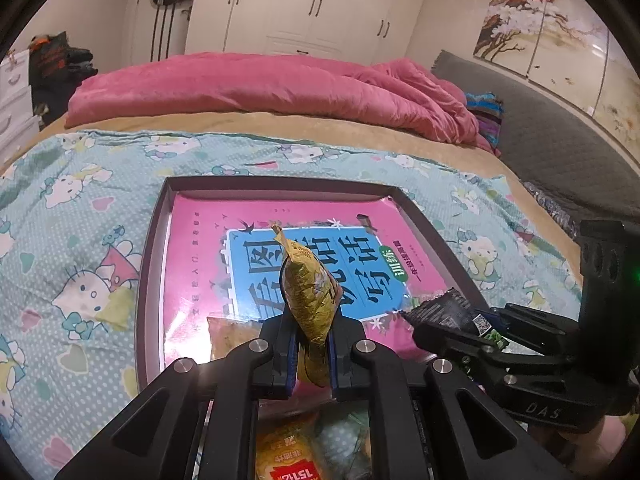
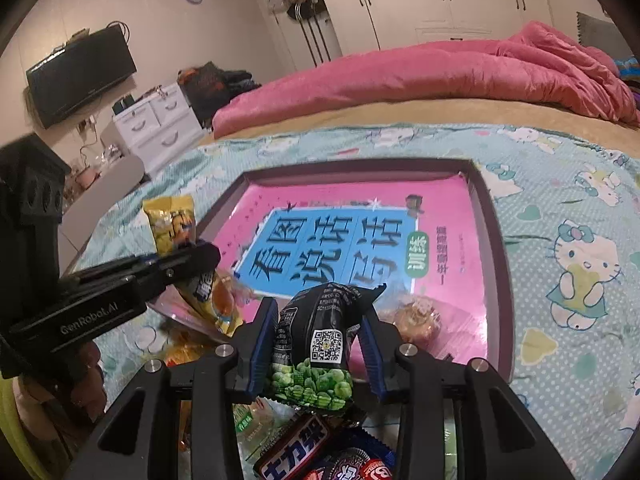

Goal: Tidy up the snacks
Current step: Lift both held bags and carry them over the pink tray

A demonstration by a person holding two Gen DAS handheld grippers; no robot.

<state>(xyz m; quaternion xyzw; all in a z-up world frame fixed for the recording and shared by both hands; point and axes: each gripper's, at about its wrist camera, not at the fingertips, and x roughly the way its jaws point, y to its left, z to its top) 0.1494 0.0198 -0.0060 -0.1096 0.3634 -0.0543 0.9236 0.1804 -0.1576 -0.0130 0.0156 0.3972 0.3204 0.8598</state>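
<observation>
Two tongs [image 1: 312, 336] [image 2: 316, 344] (both gripping snacks [image 1: 308, 292] [image 2: 320, 340])

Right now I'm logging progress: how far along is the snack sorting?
Early. One pastry already lies in the tray. In hand: the left hand-held gripper is shut on a yellow packet, and the right hand-held gripper on a green pea packet, both above the tray. Left: more snacks piled beneath the grippers.
</observation>
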